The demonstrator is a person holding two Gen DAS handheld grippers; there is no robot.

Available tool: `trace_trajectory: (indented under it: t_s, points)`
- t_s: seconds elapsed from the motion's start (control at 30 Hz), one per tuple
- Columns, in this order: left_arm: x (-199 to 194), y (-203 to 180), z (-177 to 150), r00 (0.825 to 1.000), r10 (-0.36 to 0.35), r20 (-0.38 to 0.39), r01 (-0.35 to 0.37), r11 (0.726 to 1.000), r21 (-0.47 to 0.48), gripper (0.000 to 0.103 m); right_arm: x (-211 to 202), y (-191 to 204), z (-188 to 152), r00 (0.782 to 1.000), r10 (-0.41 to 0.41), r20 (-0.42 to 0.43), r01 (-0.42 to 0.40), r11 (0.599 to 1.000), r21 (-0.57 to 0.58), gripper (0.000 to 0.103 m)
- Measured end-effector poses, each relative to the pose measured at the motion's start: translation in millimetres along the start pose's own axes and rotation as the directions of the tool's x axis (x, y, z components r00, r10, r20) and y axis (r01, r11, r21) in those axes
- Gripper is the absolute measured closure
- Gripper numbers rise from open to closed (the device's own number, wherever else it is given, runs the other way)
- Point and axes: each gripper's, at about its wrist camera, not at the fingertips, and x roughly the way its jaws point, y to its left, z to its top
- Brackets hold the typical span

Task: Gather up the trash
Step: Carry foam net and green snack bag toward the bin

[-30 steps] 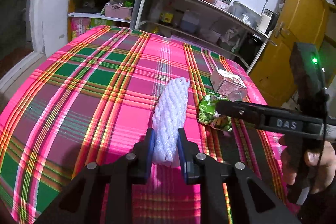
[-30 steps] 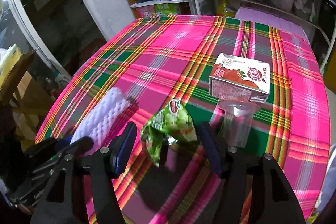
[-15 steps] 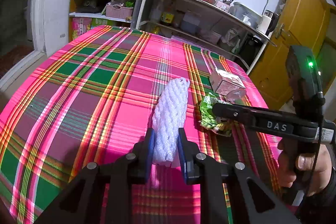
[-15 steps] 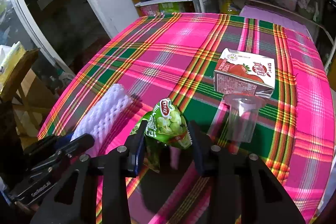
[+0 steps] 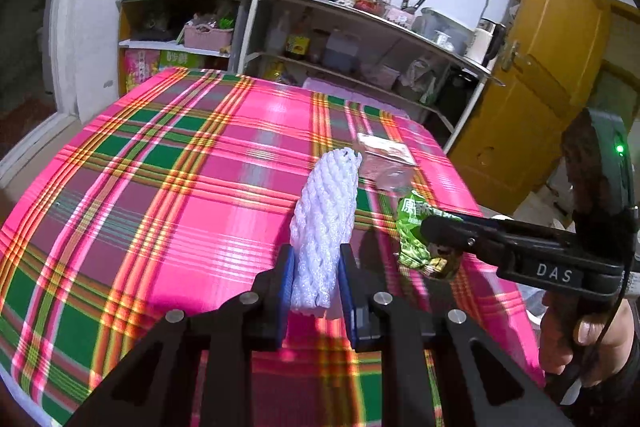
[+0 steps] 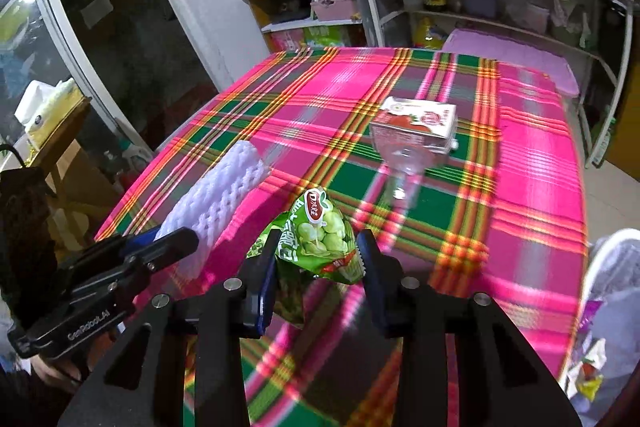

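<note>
My left gripper (image 5: 316, 277) is shut on the near end of a white foam net sleeve (image 5: 326, 223) and holds it above the pink plaid tablecloth (image 5: 180, 195). My right gripper (image 6: 320, 259) is shut on a green snack wrapper (image 6: 318, 237) and holds it off the table. The wrapper also shows in the left wrist view (image 5: 418, 241), at the right gripper's tip (image 5: 430, 229). The sleeve (image 6: 218, 201) and left gripper (image 6: 176, 243) show at the left of the right wrist view.
A strawberry milk carton (image 6: 418, 125) lies on the table with a clear plastic cup (image 6: 404, 167) in front of it. A white bag with trash (image 6: 604, 327) hangs off the table's right edge. Kitchen shelves (image 5: 360, 39) stand behind the table; a yellow door (image 5: 532, 67) is at right.
My right gripper closed on the green wrapper and lifted it. Both grippers rose and pulled back from the table, with the foam sleeve lifted in my left gripper.
</note>
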Motion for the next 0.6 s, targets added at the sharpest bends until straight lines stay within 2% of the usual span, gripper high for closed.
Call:
trace_trajectory:
  t_s: [0.6]
  points:
    - [-9.0, -95.3, -15.5, 0.996, -0.084, -0.023, 0.086, 0.991, 0.105, 0.081, -79.8, -53.1, -40.3, 0.994, -0.06, 0.093, 0.052, 0.995, 0.086, 0.064]
